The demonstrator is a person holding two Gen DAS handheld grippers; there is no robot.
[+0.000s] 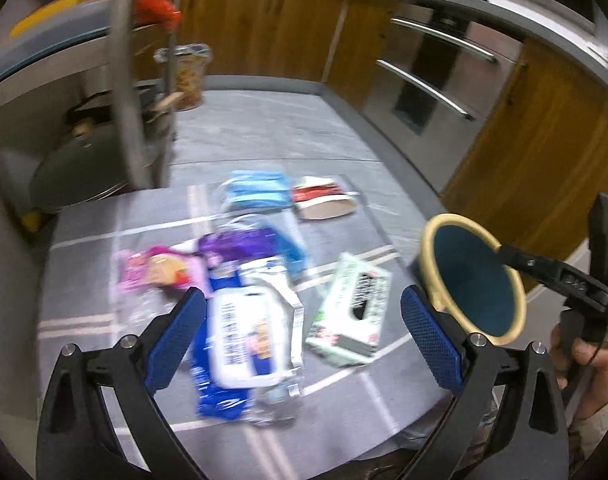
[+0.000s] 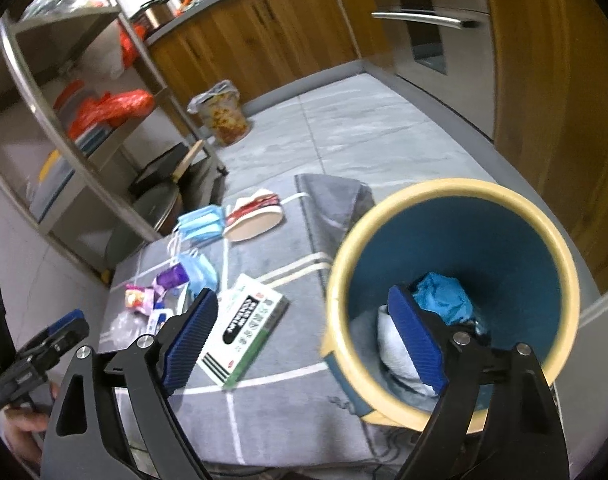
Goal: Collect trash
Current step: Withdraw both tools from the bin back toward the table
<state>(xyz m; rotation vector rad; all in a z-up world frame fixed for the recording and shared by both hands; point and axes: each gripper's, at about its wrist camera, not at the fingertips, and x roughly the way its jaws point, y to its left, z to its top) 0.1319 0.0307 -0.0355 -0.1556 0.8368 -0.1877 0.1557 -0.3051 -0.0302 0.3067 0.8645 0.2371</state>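
Two crumpled pieces, blue and white, already lie in the cream-rimmed teal bin (image 2: 456, 240), while wrappers, masks and a green-white carton (image 1: 350, 308) remain on the grey cloth (image 1: 344, 152) beneath both grippers, left gripper (image 1: 304, 320) and right gripper (image 2: 304, 336), jaws spread wide and empty.

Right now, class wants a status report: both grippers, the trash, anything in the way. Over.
Left gripper open above wet-wipe packet. Right gripper open, one jaw inside bin, rim between the jaws. Box, masks, wrappers uncollected. Nothing in the way.

Dim indoor light; motion blur throughout; strong fisheye bending, dark corners.
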